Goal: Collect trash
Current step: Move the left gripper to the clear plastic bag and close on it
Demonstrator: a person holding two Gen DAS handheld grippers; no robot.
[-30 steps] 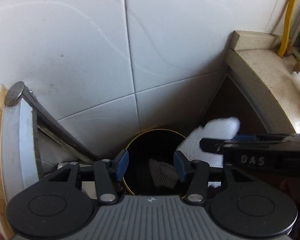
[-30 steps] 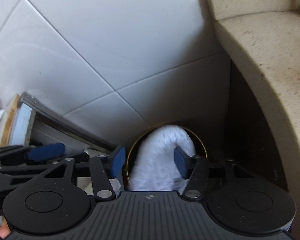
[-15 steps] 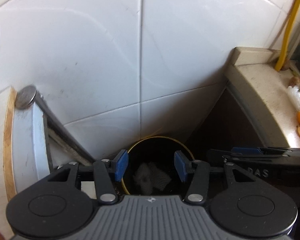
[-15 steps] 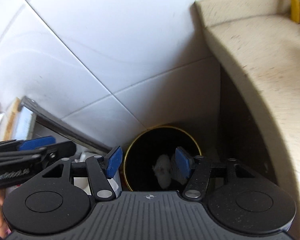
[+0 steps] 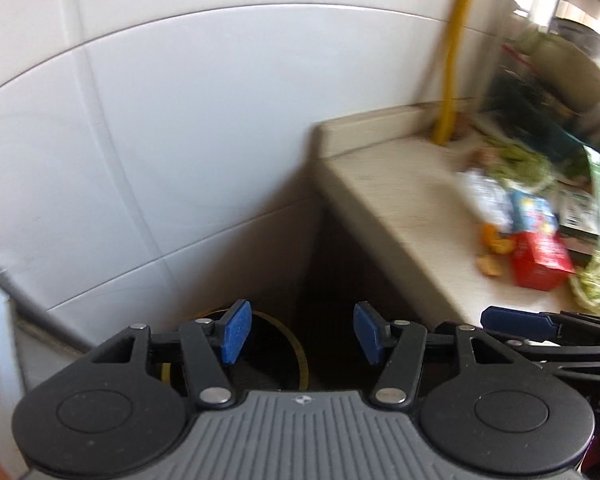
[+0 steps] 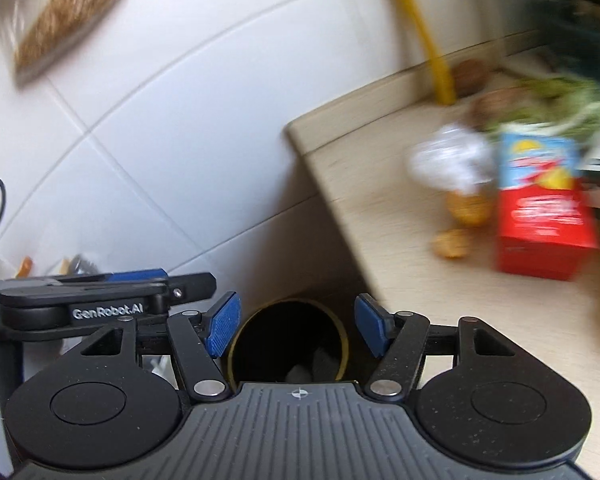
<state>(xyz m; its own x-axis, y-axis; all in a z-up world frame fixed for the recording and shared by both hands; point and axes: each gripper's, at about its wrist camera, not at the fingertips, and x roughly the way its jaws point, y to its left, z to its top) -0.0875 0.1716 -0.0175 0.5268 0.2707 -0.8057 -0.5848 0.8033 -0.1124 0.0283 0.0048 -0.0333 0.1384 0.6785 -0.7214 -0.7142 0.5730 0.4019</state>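
Note:
A black trash bin (image 6: 342, 340) with a gold rim stands on the floor in the corner, below both grippers. White crumpled paper (image 6: 316, 362) lies inside it. My right gripper (image 6: 297, 330) hangs open and empty above the bin. My left gripper (image 5: 303, 332) is also open and empty, with the bin (image 5: 272, 360) under its left finger. On the beige counter (image 6: 364, 184) to the right lie a red carton (image 6: 544, 232), a blue carton (image 6: 536, 160), a white crumpled wrapper (image 6: 448, 160) and orange peels (image 6: 466, 204). All of these are blurred.
White wall tiles (image 5: 220, 120) fill the back. A yellow pipe (image 5: 456, 52) rises from the counter's rear, with green vegetables (image 5: 520, 160) beside it. A bag of grain (image 6: 68, 8) hangs at the upper left. Each gripper shows in the other's view: the left gripper (image 6: 172, 282), the right gripper (image 5: 516, 322).
The white paper held over the bin a second ago now lies inside it. Both grippers have lifted and turned right, bringing the counter and its litter into view.

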